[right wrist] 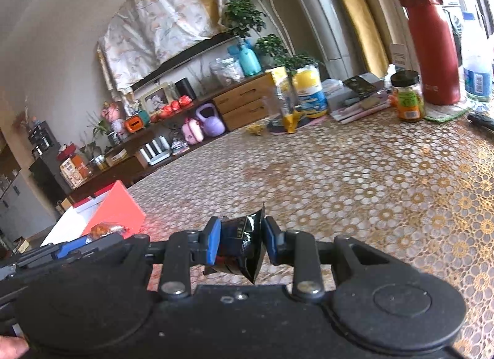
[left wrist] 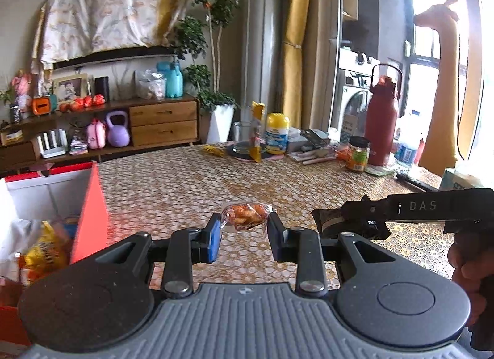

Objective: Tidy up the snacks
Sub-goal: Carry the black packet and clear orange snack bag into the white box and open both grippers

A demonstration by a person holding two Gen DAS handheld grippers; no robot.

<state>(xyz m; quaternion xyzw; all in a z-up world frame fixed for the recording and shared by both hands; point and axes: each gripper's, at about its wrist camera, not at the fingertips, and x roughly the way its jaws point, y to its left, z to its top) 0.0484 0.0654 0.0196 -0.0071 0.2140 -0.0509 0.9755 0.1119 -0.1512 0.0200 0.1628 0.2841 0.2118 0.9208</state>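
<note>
My left gripper (left wrist: 245, 223) is shut on a clear packet of orange snacks (left wrist: 246, 216), held above the patterned tablecloth. My right gripper (right wrist: 241, 234) is shut on a crumpled black snack sachet (right wrist: 244, 244). In the left wrist view the right gripper (left wrist: 327, 220) reaches in from the right with the dark sachet at its tip. A red box with a white inside (left wrist: 49, 192) stands at the left and holds several snack packs, one of them yellow (left wrist: 43, 255). The same box (right wrist: 120, 207) shows in the right wrist view, with the left gripper's orange packet (right wrist: 106, 230) in front of it.
At the table's far side stand a tall red flask (left wrist: 381, 121), a black-lidded jar (left wrist: 358, 153), a yellow-capped tub (left wrist: 277, 133), a yellow upright pack (left wrist: 257, 130), a glass and some books. A person's hand (left wrist: 466, 269) holds the right tool. A wooden sideboard lies beyond.
</note>
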